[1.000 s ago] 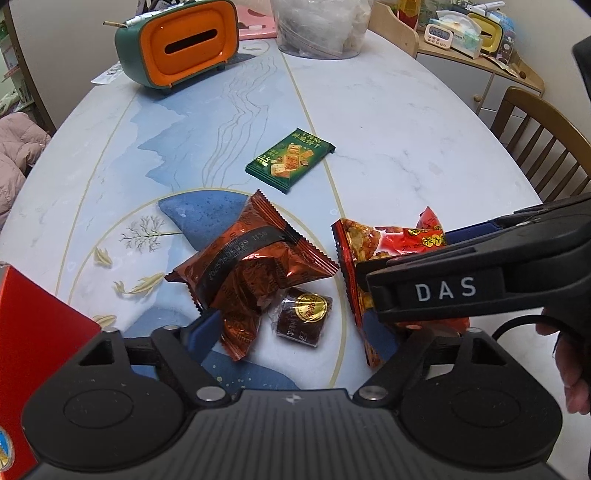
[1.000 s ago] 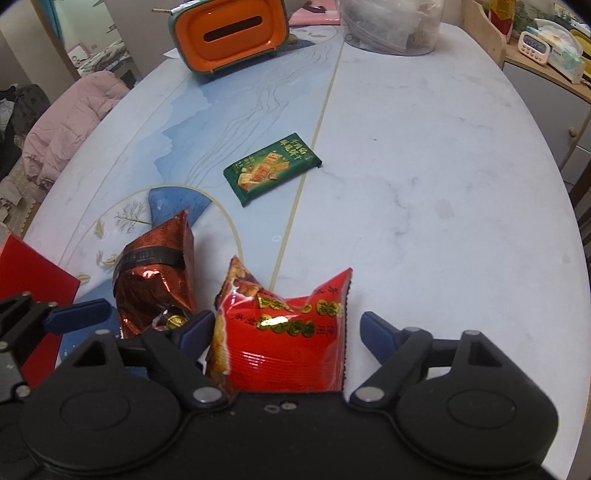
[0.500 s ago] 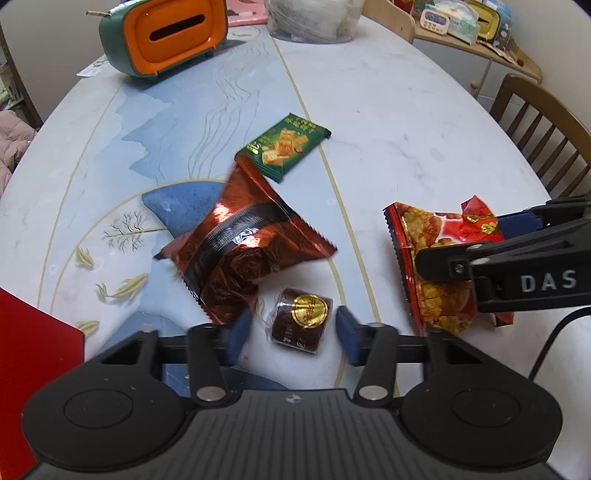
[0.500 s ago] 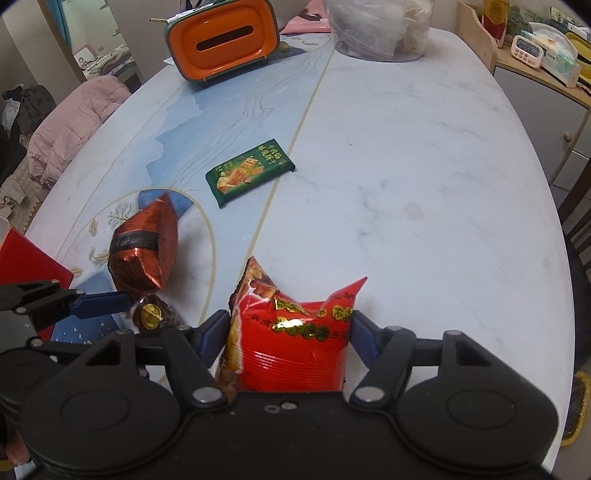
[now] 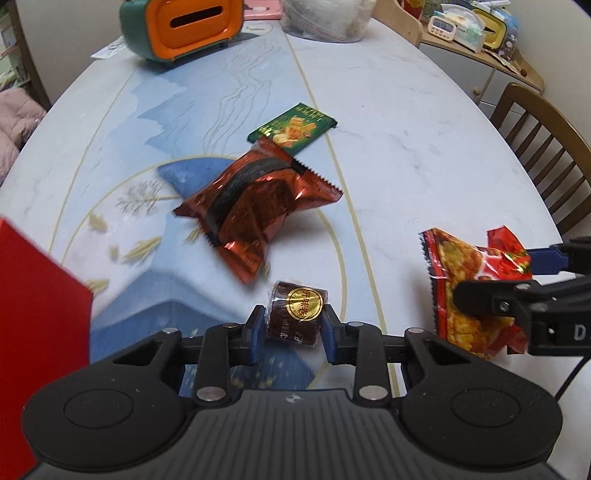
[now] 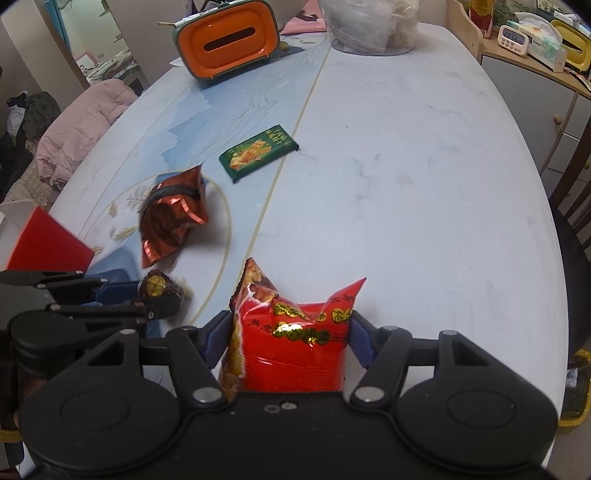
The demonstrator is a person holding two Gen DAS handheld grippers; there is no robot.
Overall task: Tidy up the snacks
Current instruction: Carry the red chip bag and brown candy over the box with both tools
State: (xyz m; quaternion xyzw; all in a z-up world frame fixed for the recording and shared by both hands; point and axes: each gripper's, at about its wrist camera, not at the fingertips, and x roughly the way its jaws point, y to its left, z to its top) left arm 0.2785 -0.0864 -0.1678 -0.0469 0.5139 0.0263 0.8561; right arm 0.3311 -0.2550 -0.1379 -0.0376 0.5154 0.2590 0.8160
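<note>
A small brown sweet (image 5: 295,314) with a gold sticker sits between the blue pads of my left gripper (image 5: 293,326). Its jaws are closing and both pads touch the wrapper. My right gripper (image 6: 290,332) is also closing, its pads pressed on the sides of a red snack bag (image 6: 291,343). In the left wrist view that bag (image 5: 465,280) is at the right. A copper foil bag (image 5: 255,206) lies on the table beyond the sweet. Behind it, a green biscuit packet (image 5: 293,127) lies flat. In the right wrist view the left gripper (image 6: 110,291) holds the sweet (image 6: 160,288) low at the left.
A red box (image 5: 37,302) stands at the near left. At the far end of the marble table (image 5: 406,129) are an orange and green tissue holder (image 5: 184,26) and a clear plastic bag (image 5: 325,18). A wooden chair (image 5: 546,147) stands at the right edge.
The left jaws have narrowed from wide apart onto the sweet. The right gripper has carried the red bag off to the right. The foil bag has shifted toward the green packet.
</note>
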